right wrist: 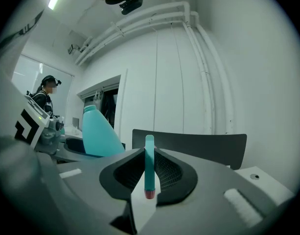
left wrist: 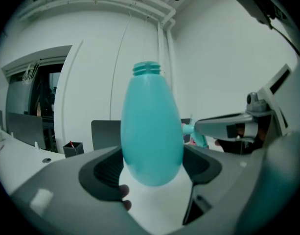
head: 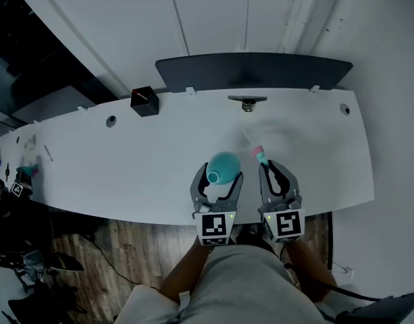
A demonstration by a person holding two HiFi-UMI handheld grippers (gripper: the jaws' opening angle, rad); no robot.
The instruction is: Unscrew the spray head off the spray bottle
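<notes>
Holding bottle (head: 223,166) and spray head (head: 259,152) apart over the counter (head: 125,160)

At lower centre, my left gripper (head: 218,179) has its fingers wide, pressed on the bottle. Beside it, the right gripper (head: 273,173) fingers are nearly closed, pinching the spray head. I think the rounded bottle could slip if I tilt it. Only the left gripper view shows its bare threaded neck.

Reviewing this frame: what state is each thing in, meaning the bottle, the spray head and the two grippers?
spray bottle: upright, threaded neck open, spray head off.
spray head: detached, held apart from the bottle, pink end toward the camera in the right gripper view.
left gripper: fingers wide, shut on the bottle's body.
right gripper: fingers nearly together, shut on the spray head.
</notes>
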